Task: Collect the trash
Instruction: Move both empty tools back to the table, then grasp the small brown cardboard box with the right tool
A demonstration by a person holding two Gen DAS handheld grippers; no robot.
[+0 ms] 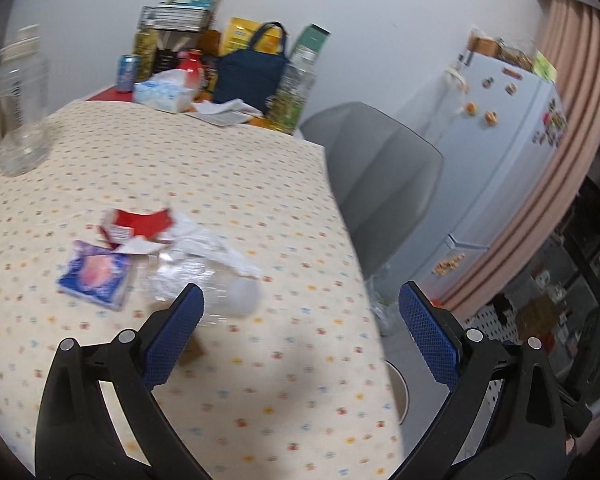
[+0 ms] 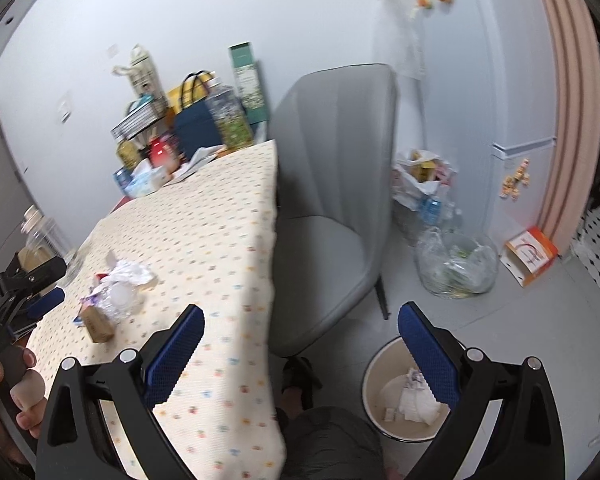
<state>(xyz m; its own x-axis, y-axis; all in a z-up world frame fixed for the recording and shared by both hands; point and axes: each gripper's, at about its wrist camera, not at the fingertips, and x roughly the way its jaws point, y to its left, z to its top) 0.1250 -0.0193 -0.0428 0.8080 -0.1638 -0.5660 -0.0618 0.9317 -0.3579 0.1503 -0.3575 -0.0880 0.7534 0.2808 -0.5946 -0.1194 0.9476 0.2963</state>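
A heap of trash lies on the dotted tablecloth: a red and white wrapper, a blue and pink packet, a white tissue and a crumpled clear plastic bottle. My left gripper stands open just short of the heap, with nothing between its fingers. A small brown box lies at the near side of the heap. My right gripper hangs wide open and empty over the table's edge. Below it on the floor stands a round bin holding white paper.
A glass jar stands at the table's left. Bags, bottles and a can crowd the far end. A grey chair sits against the table's right edge. On the floor are a clear plastic bag and an orange box.
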